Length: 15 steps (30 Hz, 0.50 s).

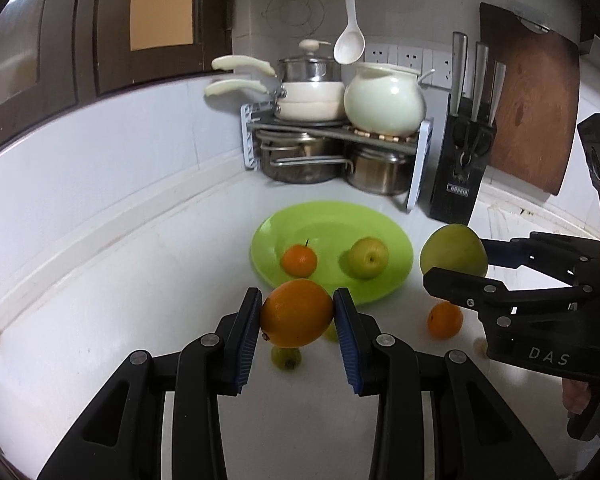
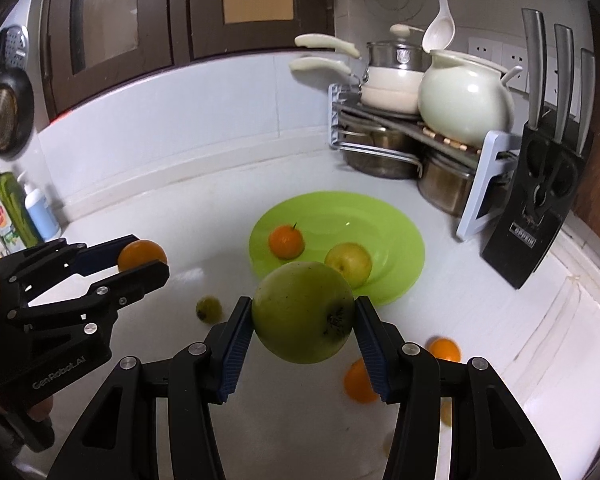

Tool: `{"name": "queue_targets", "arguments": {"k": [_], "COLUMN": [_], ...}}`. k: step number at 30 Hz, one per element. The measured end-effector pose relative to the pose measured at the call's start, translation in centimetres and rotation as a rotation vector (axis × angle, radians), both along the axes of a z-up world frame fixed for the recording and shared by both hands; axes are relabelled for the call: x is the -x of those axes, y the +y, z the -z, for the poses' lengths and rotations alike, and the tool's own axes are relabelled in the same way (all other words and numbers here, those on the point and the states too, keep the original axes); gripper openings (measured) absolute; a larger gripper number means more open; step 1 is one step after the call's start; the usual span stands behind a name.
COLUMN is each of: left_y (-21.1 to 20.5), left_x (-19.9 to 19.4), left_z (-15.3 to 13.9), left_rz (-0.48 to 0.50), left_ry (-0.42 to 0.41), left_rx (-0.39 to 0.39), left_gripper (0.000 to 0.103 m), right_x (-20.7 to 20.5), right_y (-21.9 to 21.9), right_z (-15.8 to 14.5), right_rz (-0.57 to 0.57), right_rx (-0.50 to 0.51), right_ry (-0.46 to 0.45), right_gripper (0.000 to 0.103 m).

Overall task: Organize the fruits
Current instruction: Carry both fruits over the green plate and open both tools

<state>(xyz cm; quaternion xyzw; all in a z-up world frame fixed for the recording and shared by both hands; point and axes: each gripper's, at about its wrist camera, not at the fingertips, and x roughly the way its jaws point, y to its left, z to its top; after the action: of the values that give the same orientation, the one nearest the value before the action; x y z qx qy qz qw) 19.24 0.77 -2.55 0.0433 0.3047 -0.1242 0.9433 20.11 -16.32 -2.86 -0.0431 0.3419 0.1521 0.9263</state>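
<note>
My left gripper (image 1: 296,312) is shut on a large orange (image 1: 296,314), held above the counter just short of the green plate (image 1: 384,224). The plate holds a small tangerine (image 1: 299,260) and a yellow-green apple (image 1: 368,258). My right gripper (image 2: 303,316) is shut on a big green apple (image 2: 303,312), held above the counter near the plate's (image 2: 400,236) front edge. The right gripper also shows in the left wrist view (image 1: 456,262); the left gripper shows in the right wrist view (image 2: 142,258). A small green fruit (image 2: 209,309) and loose oranges (image 2: 358,382) lie on the counter.
A rack of pots (image 1: 332,140) stands in the back corner, with a black knife block (image 1: 462,172) and a wooden cutting board (image 1: 536,112) to its right. Bottles (image 2: 24,212) stand at the far left. A ladle (image 1: 350,40) hangs above the pots.
</note>
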Motion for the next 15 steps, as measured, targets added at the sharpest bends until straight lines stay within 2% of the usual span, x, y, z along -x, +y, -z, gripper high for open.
{"name": "queue_targets", "arguments": {"k": [7,15], "left_y": [-1.1,-2.2], "left_x": [-2.2,-5.9], "left_z": [-1.5,-2.6], "left_rz": [0.026,0.037], "left_ry": [-0.022,-0.028], "left_rx": [0.016,0.003], "left_gripper": [0.036,0.036], "right_x": [-2.0,-5.3], "right_y": [-0.9,-1.6], "right_z": [-1.8,-2.8], "right_rz": [0.001,-0.011], "right_rx": [0.011,0.013], "right_ry": [-0.047,-0.056], "right_gripper": [0.052,0.052]}}
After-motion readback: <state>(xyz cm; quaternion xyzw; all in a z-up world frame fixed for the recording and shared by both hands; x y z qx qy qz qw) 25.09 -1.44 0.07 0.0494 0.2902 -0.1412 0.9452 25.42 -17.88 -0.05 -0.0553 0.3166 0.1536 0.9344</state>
